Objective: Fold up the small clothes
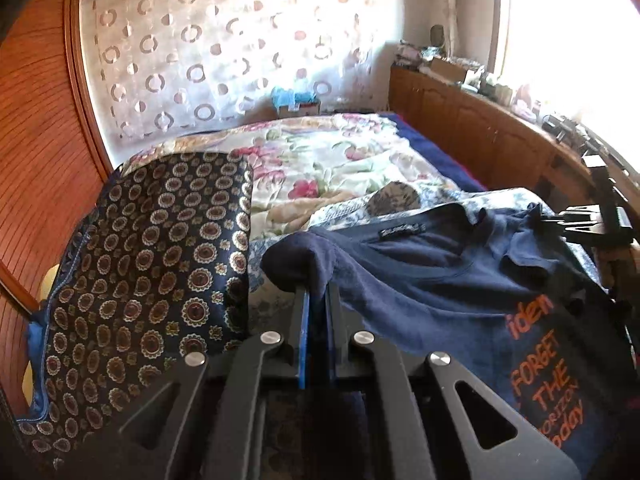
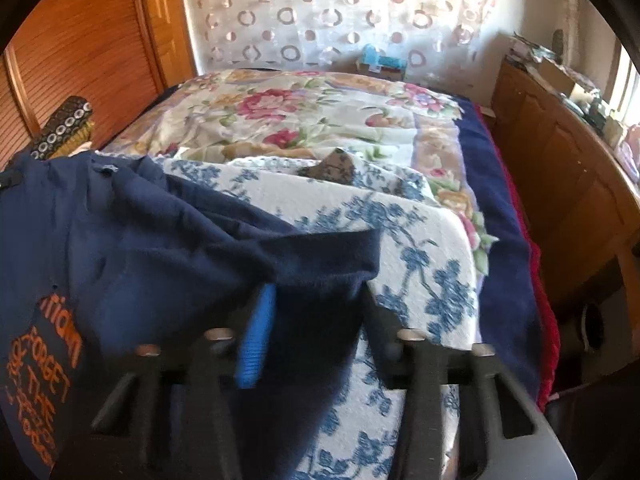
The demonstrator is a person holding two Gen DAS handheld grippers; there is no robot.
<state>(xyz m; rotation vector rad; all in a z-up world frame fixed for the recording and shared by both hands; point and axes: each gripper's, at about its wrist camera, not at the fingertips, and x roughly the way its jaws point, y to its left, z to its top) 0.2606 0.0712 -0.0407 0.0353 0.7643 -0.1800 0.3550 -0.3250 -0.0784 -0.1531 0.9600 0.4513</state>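
I see a wide bed [image 2: 508, 216] under a floral quilt of cream, pink and green with a navy border, and a white cloth printed with blue flowers [image 2: 424, 240] spread over its near end. A sheer curtain dotted with ring shapes [image 1: 224, 40] hangs behind the bed. A louvred wooden door [image 1: 36, 120] stands to the left, and a long wooden cabinet [image 1: 472, 128] with a cluttered top runs under the bright window on the right.

The navy blue cotton T-shirt with orange lettering [image 1: 440, 288] lies on the blue-flowered cloth, neck label visible, its body bunched between my two tools. Beside it on the left stands a dark fabric piece patterned with gold medallions [image 1: 152, 248], draped upright.

My left gripper [image 1: 316, 300] has its blue-padded jaws pinched fully together on one sleeve of the shirt, and the cloth rises in a hump over the tips. My right gripper [image 2: 316, 300] sits at the opposite sleeve, with navy cloth filling the gap between its jaws and draped over the fingers; one blue pad [image 2: 256, 340] shows, the view is blurred, and I cannot tell whether the pads press the fabric.
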